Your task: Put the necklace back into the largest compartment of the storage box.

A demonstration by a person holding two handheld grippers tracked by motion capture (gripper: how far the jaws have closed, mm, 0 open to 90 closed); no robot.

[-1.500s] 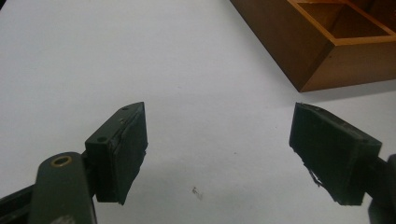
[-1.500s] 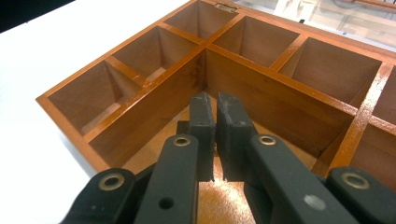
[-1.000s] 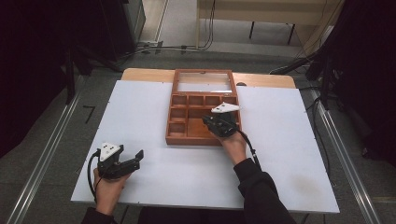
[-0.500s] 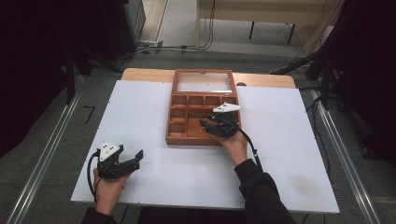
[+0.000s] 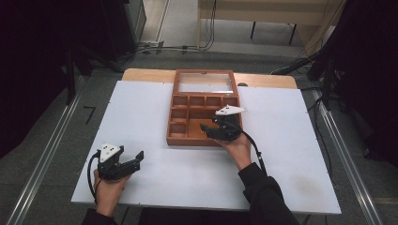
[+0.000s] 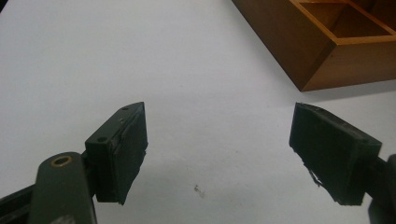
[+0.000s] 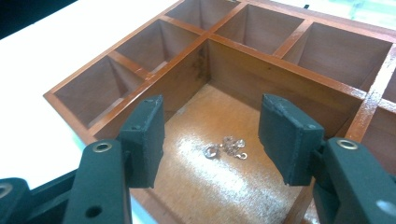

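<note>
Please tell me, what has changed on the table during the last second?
Almost nothing. The right tongs still hover open over the wooden box, above the small metal pieces. The left tongs stay open near the table's front edge. Nothing was gripped or released.

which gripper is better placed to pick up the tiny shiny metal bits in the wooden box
Right: the right gripper hangs open directly over the small metal pieces in the compartmented wooden box. The left gripper sits open on the white table, away from it.

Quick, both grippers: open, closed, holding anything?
Left gripper: open, empty, over the table.
Right gripper: open, empty, above small metal pieces in the wooden box.
</note>
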